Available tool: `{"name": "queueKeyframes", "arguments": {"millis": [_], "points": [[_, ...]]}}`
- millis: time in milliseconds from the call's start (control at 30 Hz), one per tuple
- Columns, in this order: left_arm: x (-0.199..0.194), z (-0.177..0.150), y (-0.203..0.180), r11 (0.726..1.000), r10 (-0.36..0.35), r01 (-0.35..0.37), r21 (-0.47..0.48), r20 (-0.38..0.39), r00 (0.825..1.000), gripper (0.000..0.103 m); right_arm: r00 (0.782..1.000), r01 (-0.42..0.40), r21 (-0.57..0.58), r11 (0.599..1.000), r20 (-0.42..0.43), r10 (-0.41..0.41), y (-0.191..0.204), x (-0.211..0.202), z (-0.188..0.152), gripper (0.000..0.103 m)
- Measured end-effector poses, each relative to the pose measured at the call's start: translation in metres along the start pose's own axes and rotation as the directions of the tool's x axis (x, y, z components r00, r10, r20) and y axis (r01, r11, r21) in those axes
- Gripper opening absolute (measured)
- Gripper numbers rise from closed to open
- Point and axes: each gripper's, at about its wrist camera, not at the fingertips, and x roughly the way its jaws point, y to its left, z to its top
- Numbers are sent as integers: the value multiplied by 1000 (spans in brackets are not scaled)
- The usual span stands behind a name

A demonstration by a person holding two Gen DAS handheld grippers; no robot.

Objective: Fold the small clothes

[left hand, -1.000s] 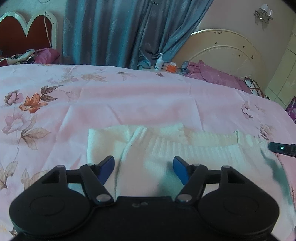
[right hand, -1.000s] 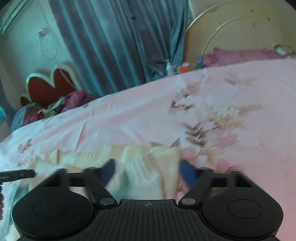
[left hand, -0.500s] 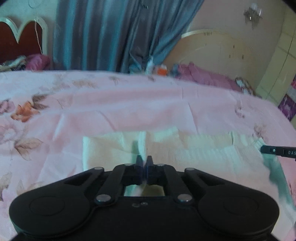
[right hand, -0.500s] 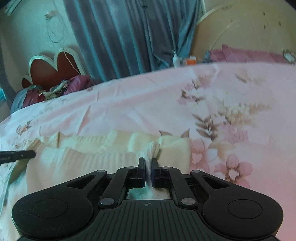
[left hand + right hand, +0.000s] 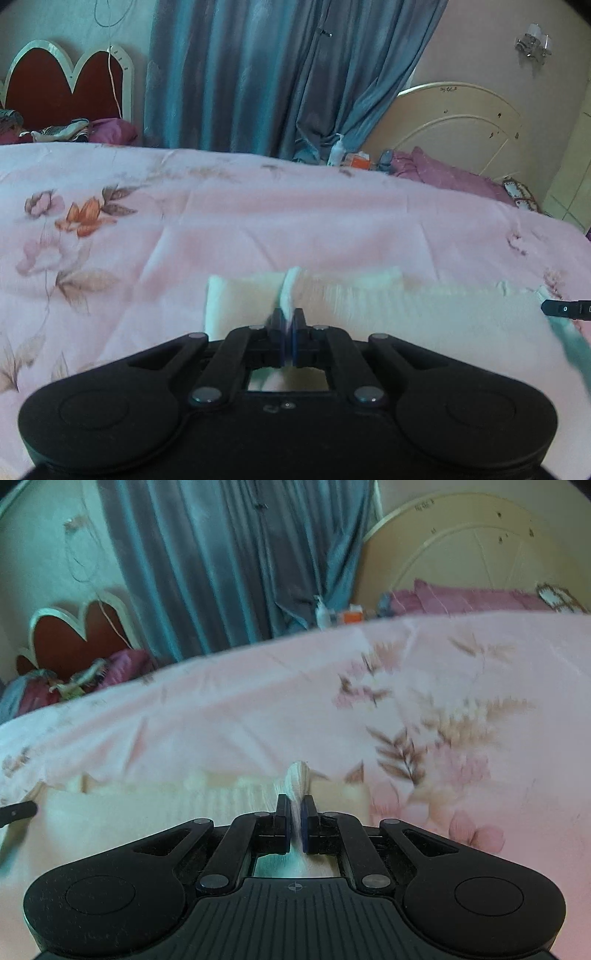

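A small cream knitted garment lies spread across the pink floral bedsheet. My left gripper is shut on a pinched ridge of the knit near the garment's left end, and the fold stands up between the blue pads. In the right wrist view the same garment stretches to the left, and my right gripper is shut on a raised fold of it near its right end. The tip of the other gripper shows at each view's side edge.
Blue-grey curtains hang behind the bed. A red heart-shaped headboard and a cream arched headboard stand at the back. A white bottle, an orange box and purple bedding sit at the bed's far edge.
Both grippers went from open over the garment to shut on pinched folds of it. The right gripper then shifted a little, and its view is blurred.
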Motion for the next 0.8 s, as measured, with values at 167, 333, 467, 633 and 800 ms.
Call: {"name": "queueKeyframes", "arguments": {"millis": [167,333,467,633,800], "points": [[-6,5,0,1000,19,-19,9,-6,1000,34,999,22,5,1000,33,-22,0,-14,4,5],[-31,4,0,999,50,-51,9,47,998,68,998,2,9,1000,62,-3,4,-37,5,11],[-54,0,-5,999,43,-45,20,83,996,68,996,-11,-2,1000,94,11,11,-54,-2,51],[-74,-9,-32,996,-23,15,83,107,994,68,997,-29,-53,998,73,33,37,-66,-16,51],[-65,-28,-59,992,-63,58,112,45,997,68,996,-79,-141,987,30,84,78,-68,-39,43]]}}
